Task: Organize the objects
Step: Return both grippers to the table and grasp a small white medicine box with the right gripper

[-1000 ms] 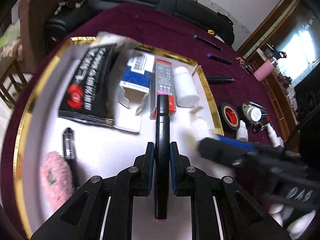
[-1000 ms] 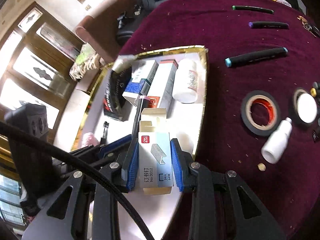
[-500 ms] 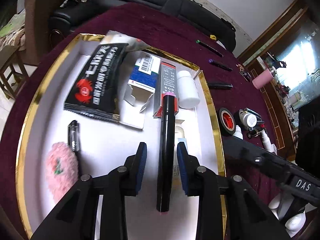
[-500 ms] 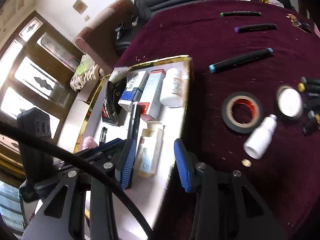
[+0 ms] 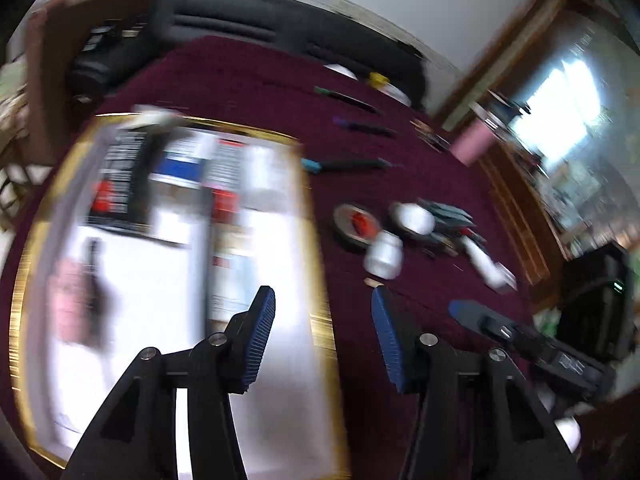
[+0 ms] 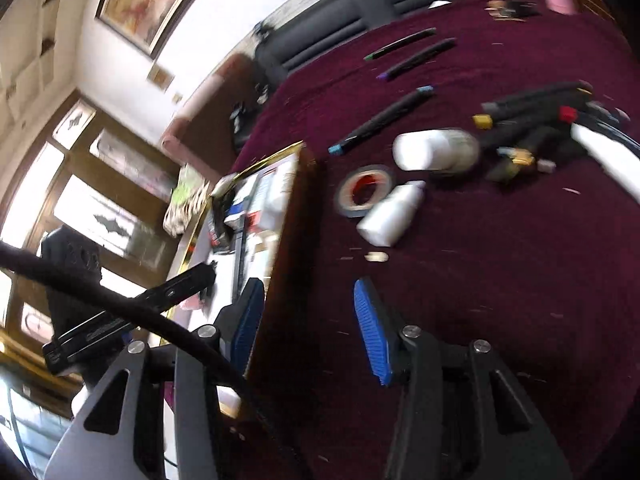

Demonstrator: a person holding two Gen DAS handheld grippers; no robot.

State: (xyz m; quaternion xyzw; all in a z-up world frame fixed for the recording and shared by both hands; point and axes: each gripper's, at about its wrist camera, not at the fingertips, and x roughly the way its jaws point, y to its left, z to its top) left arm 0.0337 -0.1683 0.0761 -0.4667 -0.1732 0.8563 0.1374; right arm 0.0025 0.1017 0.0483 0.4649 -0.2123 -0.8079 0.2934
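A gold-rimmed white tray (image 5: 313,216) holds a black packet (image 5: 116,176), two boxes, a white bottle, a black marker (image 5: 206,264) and a pale staple box (image 5: 236,276), all blurred. My left gripper (image 5: 322,320) hovers over the tray's right rim; its jaws are opening with nothing between them. My right gripper (image 6: 308,320) hangs over the maroon cloth beside the tray (image 6: 280,154), jaws also opening and empty. Ahead of it lie a black tape roll (image 6: 362,190), a small white bottle (image 6: 390,216) and a white jar (image 6: 432,150).
A heap of markers (image 6: 540,120) lies at the right, and three single markers, one teal-capped (image 6: 384,120), lie further back. A pink fluffy item (image 5: 70,300) sits in the tray's left part. Black sofa behind the table; the other gripper (image 5: 520,340) shows at the right.
The left gripper let go of the black marker and the right let go of the staple box; both lie in the tray. Both grippers opened and swung right, away from the tray's middle.
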